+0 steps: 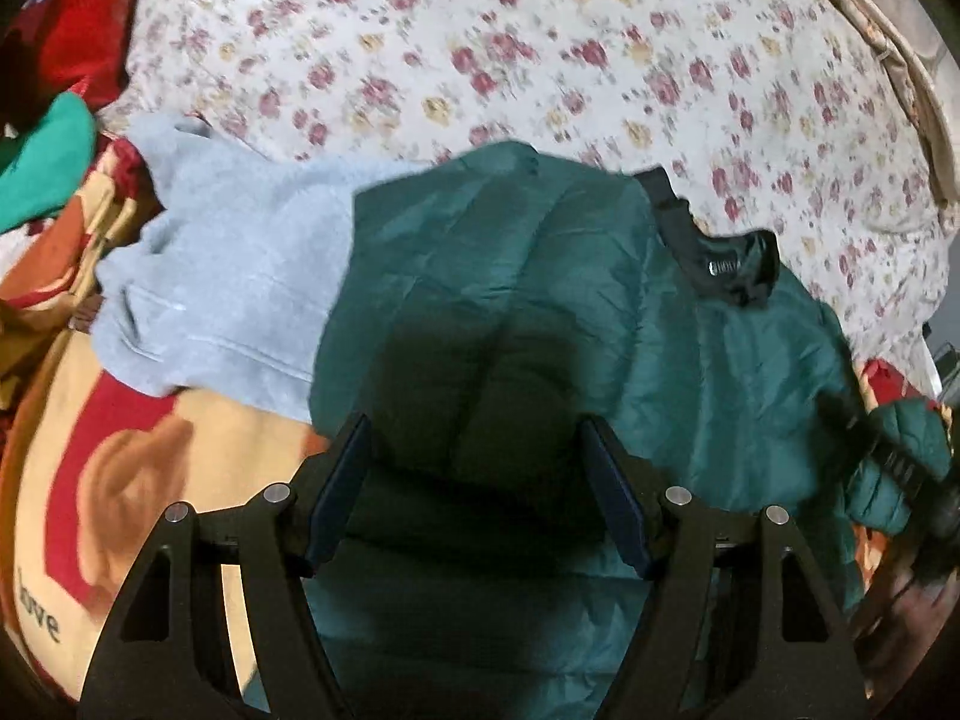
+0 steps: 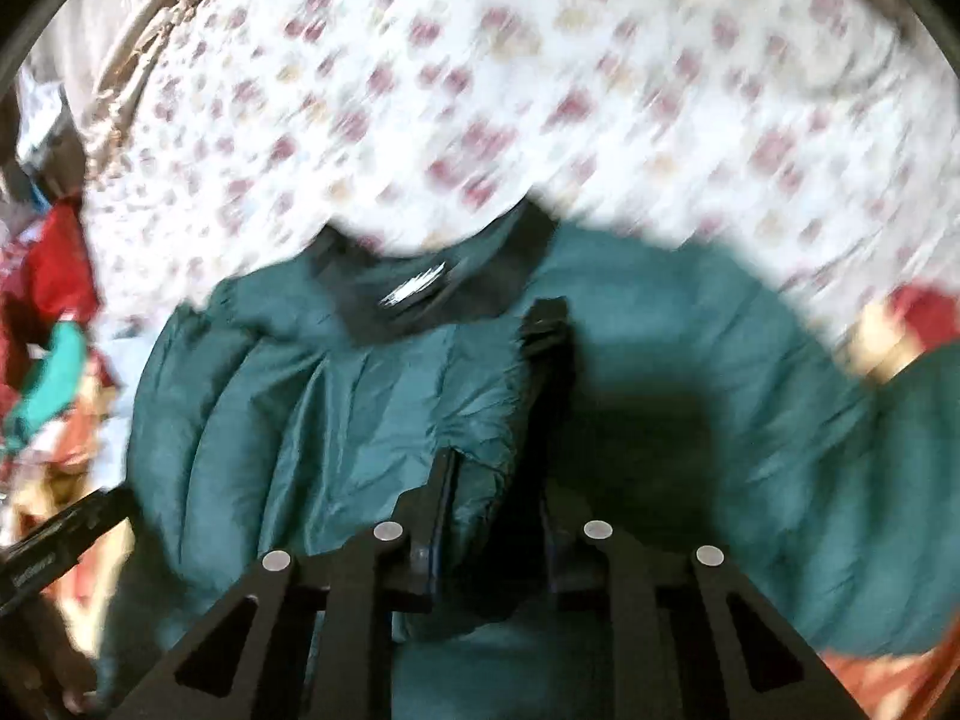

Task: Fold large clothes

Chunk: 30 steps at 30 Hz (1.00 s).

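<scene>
1. Left wrist view: the left hand-held gripper [image 1: 474, 480] hangs with its jaws spread wide and nothing between the pads, so it is released. It points down at the green puffer jacket [image 1: 540, 312], which lies spread on the bed over the floral bedsheet [image 1: 480, 48] and a red and cream blanket [image 1: 120, 480]. The jacket's body lies directly under and ahead of the open jaws; whether the pads touch the fabric I cannot tell. The black collar [image 1: 720, 252] sits up and to the right, well ahead of the fingertips.

2. Also here, a grey sweatshirt [image 1: 240, 276] lies just left of the jacket, its edge tucked under the green fabric. At the far right edge the jacket's sleeve [image 1: 900, 456] appears bunched around a dark object, probably the other gripper. Holding that side up would leave the body flat for folding, I judge.

3. Right wrist view: blurred. The right hand-held gripper [image 2: 498, 498] has its jaws drawn close together on a fold of the green puffer jacket [image 2: 336, 420], so it reads as grasping the jacket. The black collar [image 2: 420, 294] lies just beyond the fingertips, the floral bedsheet [image 2: 540, 90] behind it.

4. Pinching near the collar likely serves to lift one half across.
</scene>
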Available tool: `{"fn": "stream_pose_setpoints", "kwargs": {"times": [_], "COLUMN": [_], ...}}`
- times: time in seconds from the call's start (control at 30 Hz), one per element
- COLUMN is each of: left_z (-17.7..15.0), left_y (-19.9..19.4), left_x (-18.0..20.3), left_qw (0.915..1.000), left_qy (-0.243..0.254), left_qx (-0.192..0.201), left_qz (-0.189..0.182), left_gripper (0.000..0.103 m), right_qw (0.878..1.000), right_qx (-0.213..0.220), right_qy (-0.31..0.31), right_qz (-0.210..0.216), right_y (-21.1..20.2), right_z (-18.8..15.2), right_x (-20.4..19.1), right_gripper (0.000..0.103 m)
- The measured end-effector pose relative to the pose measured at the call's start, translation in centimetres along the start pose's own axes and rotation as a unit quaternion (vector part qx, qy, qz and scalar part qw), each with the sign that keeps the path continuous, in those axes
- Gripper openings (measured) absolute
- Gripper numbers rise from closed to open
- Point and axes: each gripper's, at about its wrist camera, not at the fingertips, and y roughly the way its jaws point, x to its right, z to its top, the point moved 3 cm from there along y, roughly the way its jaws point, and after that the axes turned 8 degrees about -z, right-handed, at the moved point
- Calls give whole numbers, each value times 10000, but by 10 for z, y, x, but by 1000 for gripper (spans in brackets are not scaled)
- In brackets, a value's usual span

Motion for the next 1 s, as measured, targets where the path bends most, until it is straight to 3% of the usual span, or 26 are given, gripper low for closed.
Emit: {"fn": "stream_pose_setpoints", "kwargs": {"times": [0.13, 0.27, 0.37, 0.43, 0.47, 0.5, 0.53, 0.7, 0.83, 1.0], "left_z": [-4, -6, -6, -4, -3, -2, -1, 10, 22, 31], "left_y": [16, 19, 16, 12, 7, 3, -2, -5, -4, 18], "left_x": [8, 11, 9, 9, 9, 10, 11, 14, 8, 1], "left_qw": [9997, 9995, 9995, 9996, 9996, 9995, 9994, 9981, 9967, 9957], "left_qy": [204, 284, 268, 259, 258, 258, 259, 396, 367, 430], "left_qx": [-146, -112, -64, -24, 53, 115, 208, 295, 425, 181], "left_qz": [78, 119, 136, 122, 111, 120, 140, 364, 591, 802], "left_gripper": [71, 71, 71, 71, 71, 71, 71, 71, 71, 71], "right_qw": [9981, 9965, 9965, 9971, 9969, 9964, 9965, 9987, 9961, 9906], "right_qx": [-96, -351, -312, -402, -461, -477, -424, -34, 118, -74], "right_qy": [74, -62, -149, 77, 235, 389, 485, 510, -22, -622], "right_qz": [-598, -755, -760, -637, -598, -577, -538, -20, 869, 1213], "right_y": [25, 55, 51, 42, 38, 32, 26, -11, -25, -3], "right_z": [5, -1, 0, 1, 1, 0, 0, 10, 18, 12], "right_x": [32, 38, 40, 49, 54, 60, 64, 49, -10, -72], "right_gripper": [22, 22, 22, 27, 36, 55, 63, 65, 65, 65]}}
